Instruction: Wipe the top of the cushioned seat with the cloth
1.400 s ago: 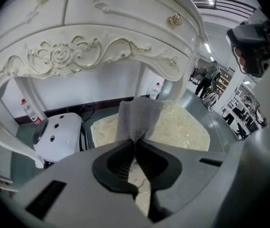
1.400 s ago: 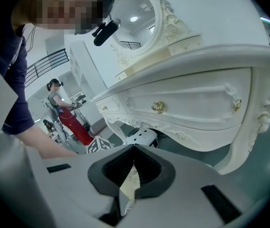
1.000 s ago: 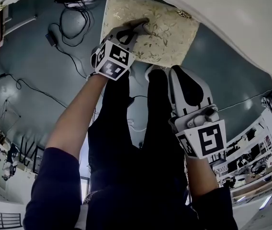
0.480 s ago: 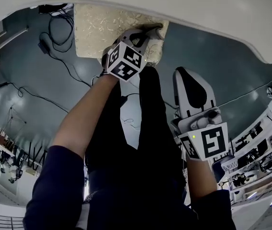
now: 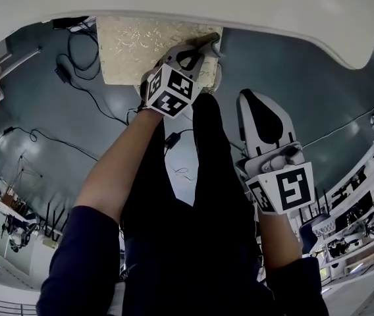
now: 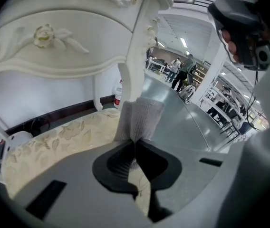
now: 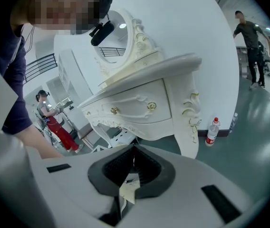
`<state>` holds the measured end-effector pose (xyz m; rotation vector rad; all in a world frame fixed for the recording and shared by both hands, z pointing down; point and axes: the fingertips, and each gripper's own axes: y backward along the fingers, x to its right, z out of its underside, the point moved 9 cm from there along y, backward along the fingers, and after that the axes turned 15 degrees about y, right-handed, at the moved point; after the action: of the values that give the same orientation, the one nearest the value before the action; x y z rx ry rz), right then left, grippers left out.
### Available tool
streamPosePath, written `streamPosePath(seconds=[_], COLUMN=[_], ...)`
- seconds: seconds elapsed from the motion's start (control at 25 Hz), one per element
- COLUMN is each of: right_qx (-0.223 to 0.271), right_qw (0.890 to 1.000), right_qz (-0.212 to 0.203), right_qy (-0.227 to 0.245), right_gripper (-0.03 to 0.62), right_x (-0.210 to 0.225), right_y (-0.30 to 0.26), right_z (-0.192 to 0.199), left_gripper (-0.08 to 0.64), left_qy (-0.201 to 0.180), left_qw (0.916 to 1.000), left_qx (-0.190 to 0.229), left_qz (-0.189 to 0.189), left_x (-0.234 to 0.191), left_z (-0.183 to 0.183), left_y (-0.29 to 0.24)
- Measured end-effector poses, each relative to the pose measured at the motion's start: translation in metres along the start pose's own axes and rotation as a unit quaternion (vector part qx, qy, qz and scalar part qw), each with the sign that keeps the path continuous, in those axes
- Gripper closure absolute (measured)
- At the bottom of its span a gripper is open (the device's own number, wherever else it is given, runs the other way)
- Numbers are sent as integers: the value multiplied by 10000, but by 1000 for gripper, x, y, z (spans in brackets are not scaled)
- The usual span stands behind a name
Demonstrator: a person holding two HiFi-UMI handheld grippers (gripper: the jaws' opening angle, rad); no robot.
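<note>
The cushioned seat point(image 5: 134, 48) is cream with a gold leaf pattern and lies at the top of the head view, partly under a white table. My left gripper point(image 5: 205, 43) is shut on a grey knitted cloth point(image 6: 140, 118) and presses it onto the seat's right edge. In the left gripper view the cloth stands folded just past the gripper point(image 6: 135, 145), with the seat cushion point(image 6: 59, 144) spreading to the left. My right gripper point(image 5: 253, 99) hangs lower right over the floor, away from the seat. Its jaws are shut with nothing between them point(image 7: 134, 156).
A white carved dressing table point(image 7: 144, 99) overhangs the seat, its top edge point(image 5: 253, 5) crossing the head view. Black cables point(image 5: 75, 68) trail on the grey floor left of the seat. A bottle point(image 7: 213, 129) stands by the table leg. People stand far off.
My left gripper has slid the cloth across the seat from its middle to its right edge. The right gripper has hardly moved.
</note>
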<state>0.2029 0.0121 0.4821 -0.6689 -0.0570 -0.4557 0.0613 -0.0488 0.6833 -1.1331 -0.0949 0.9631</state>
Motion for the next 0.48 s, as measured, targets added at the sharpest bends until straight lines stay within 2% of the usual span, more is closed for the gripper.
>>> streamPosePath(seconds=[0.16, 0.48], right_qx=[98, 158], right_qw=[9998, 9995], right_qz=[-11, -50], right_qy=[153, 266], right_gripper=[566, 566], right_x=[-26, -111], right_y=[-12, -50], right_z=[-14, -23], left_gripper=[540, 540], left_qy=[44, 110], left_qw=[9997, 9972], left_qx=[144, 219], left_qz=[-191, -702], left_x=[-28, -119], left_z=[14, 75], left_y=[38, 108])
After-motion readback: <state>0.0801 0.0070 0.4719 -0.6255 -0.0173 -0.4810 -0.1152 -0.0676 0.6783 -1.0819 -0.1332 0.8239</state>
